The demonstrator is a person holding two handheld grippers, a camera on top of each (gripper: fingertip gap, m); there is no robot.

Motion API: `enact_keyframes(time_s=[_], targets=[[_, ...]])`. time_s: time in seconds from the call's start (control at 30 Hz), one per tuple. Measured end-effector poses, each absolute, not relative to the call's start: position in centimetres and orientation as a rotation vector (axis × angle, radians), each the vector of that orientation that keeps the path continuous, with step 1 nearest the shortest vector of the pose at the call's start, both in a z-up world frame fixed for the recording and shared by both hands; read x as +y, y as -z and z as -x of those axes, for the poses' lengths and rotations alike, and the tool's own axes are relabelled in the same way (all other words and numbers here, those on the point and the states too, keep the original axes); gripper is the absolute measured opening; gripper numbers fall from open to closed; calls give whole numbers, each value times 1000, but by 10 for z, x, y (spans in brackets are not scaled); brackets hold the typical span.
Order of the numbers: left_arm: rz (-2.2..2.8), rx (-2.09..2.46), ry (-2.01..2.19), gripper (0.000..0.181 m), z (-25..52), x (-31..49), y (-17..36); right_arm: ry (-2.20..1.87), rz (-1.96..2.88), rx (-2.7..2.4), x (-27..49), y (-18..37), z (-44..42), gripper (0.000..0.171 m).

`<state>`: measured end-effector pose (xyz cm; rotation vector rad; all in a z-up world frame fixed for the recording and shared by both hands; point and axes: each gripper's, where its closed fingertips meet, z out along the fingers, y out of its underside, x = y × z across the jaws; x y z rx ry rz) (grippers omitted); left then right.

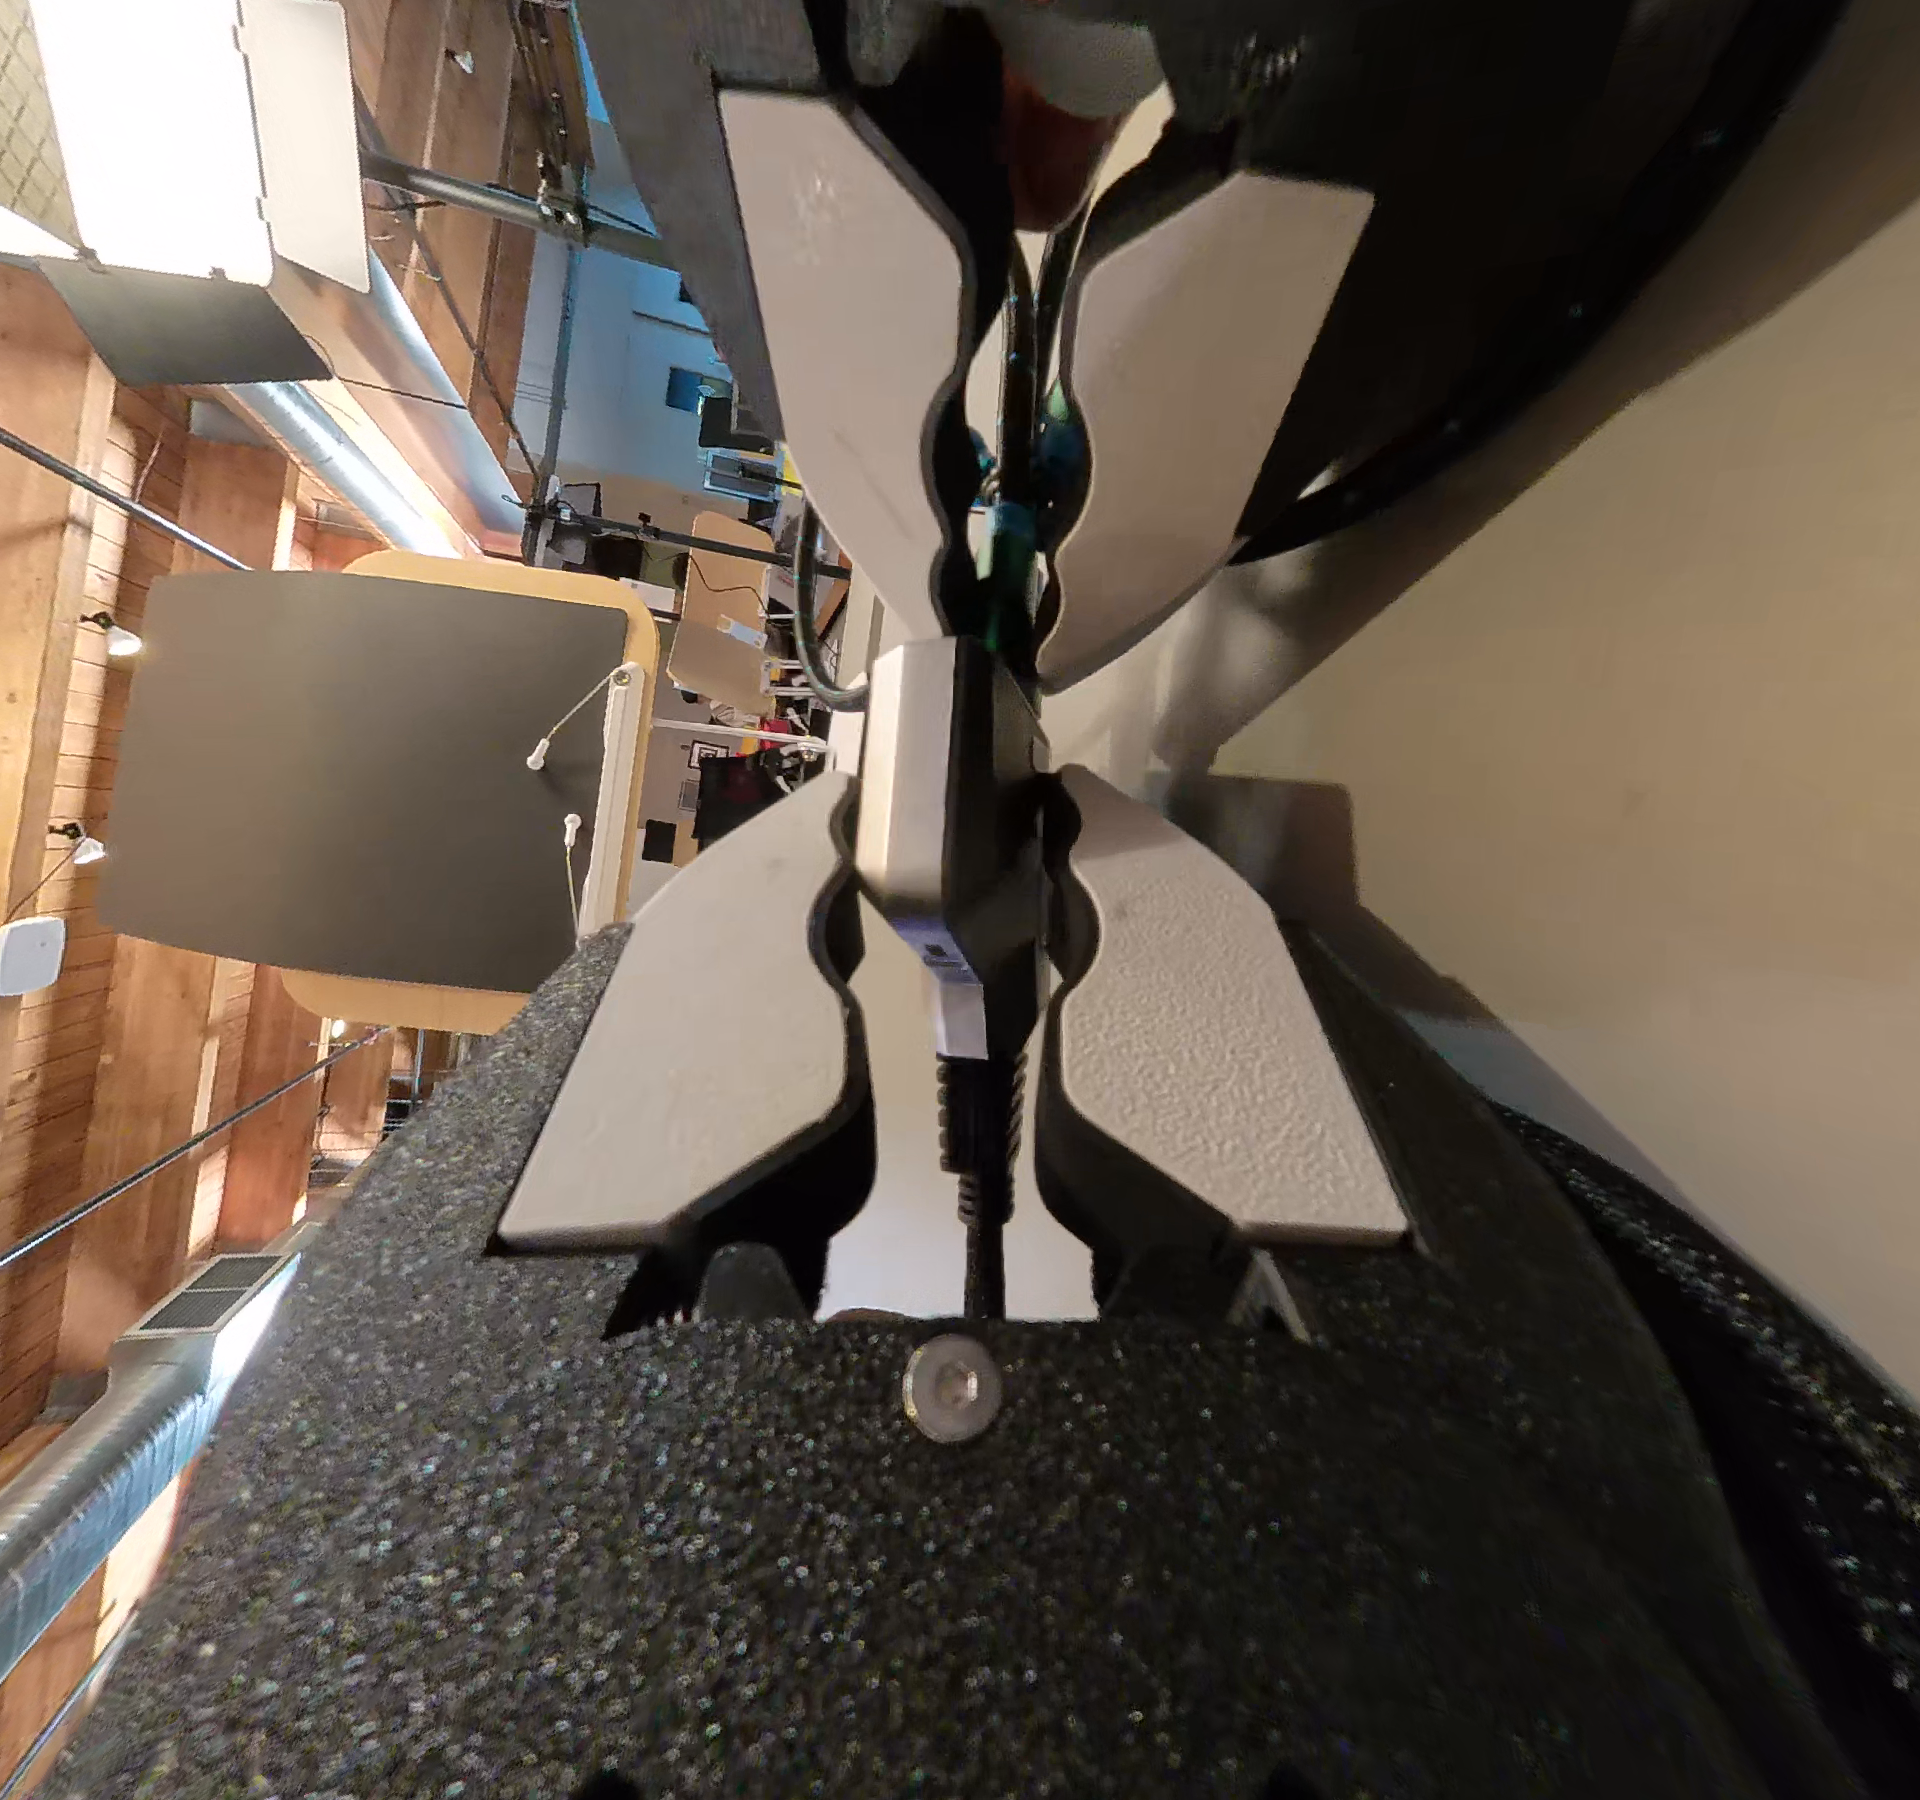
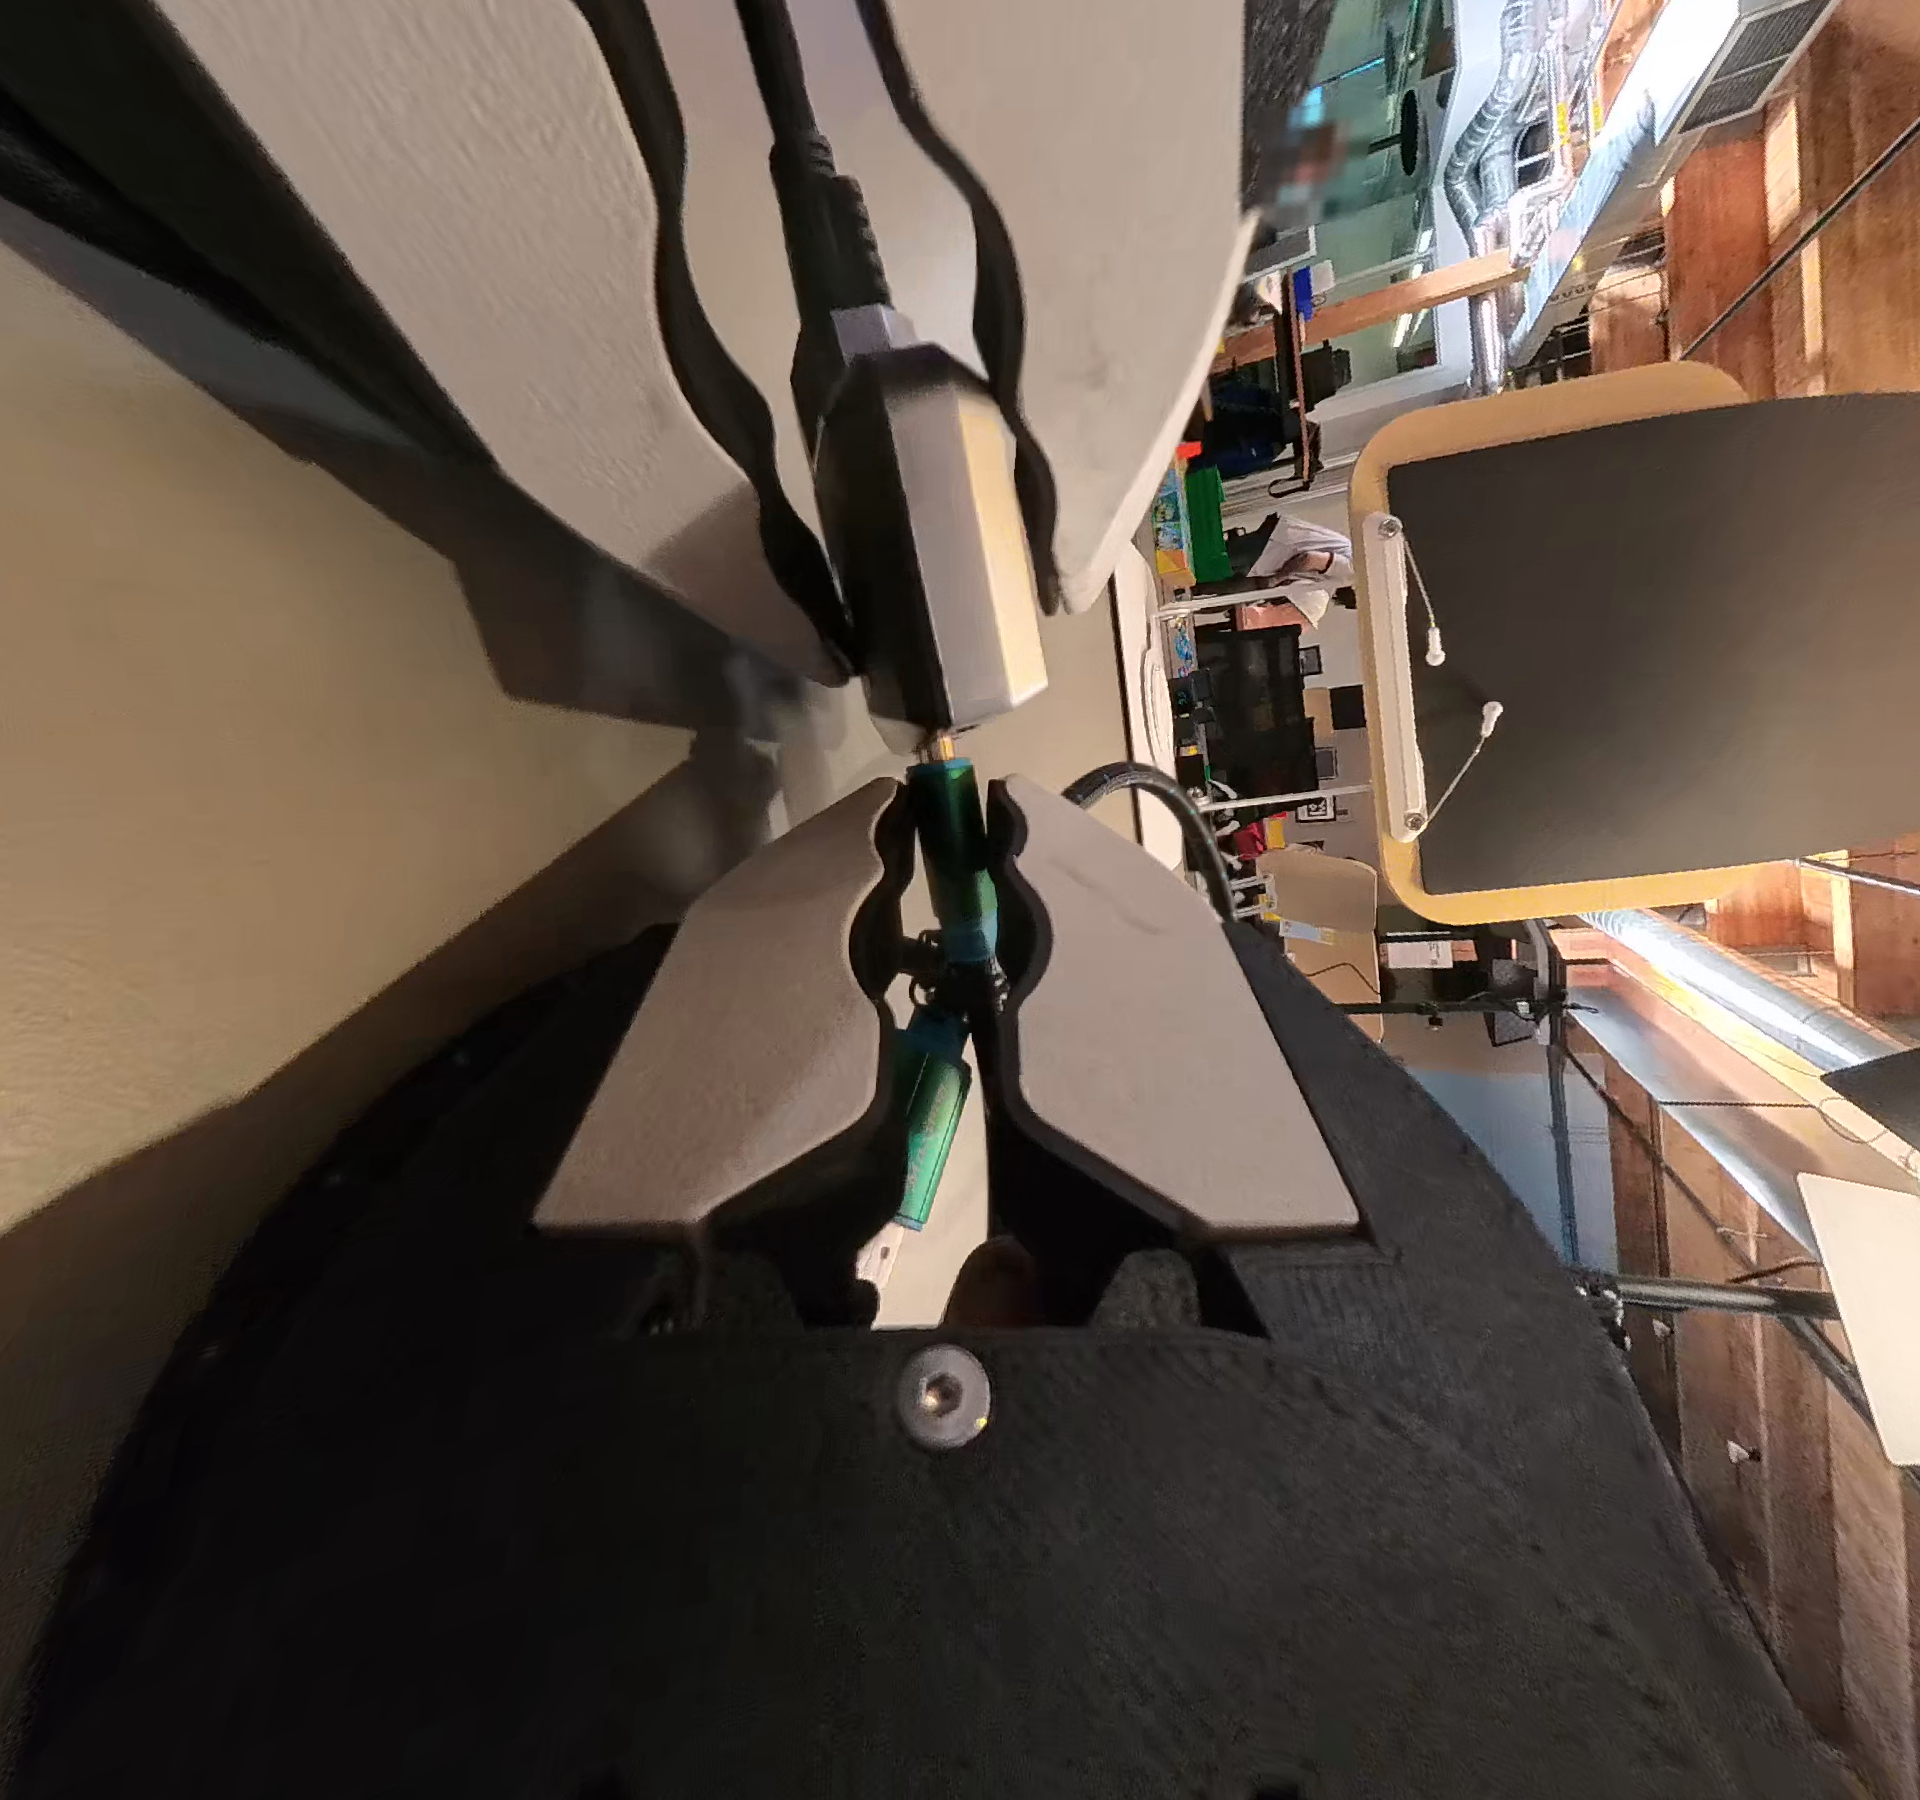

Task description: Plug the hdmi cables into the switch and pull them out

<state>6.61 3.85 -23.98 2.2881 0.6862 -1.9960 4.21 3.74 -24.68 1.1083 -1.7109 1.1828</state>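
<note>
The left hand-held gripper (image 1: 951, 877) is closed on a small silver and black metal box (image 1: 935, 794); the right hand-held gripper (image 2: 951, 846) is closed on a green metallic plug (image 2: 956, 851).

A black ribbed cable (image 1: 977, 1127) enters the box on the left gripper's side. The green plug's tip meets the box's opposite end, beside a pale bench (image 2: 260, 659).

A: Where does the switch (image 1: 940, 794) sit?
B: Between the left tongs (image 1: 948, 820), with its cable (image 1: 982, 1116) running back toward six o'clock.

A: And the right tongs (image 1: 1003, 597)?
B: Directly opposite at twelve o'clock, tip to tip, with a plug (image 2: 954, 851) between them that touches the switch's (image 2: 935, 524) end.

A: The desk (image 1: 1610, 711)?
B: Off at three o'clock.
</note>
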Motion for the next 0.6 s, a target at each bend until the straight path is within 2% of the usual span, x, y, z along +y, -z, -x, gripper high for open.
enact_keyframes(time_s=[0.37,0.47,0.6], targets=[[-2408,795,1917,23,-67,41,249,-1222,-1161,-1702,45,249,-39,13],[-2230,956,1836,23,-81,0,249,-1214,-1114,-1702,57,245,-8,12],[-2226,967,1861,22,-92,-11,247,-1295,-1061,-1676,85,231,26,11]])
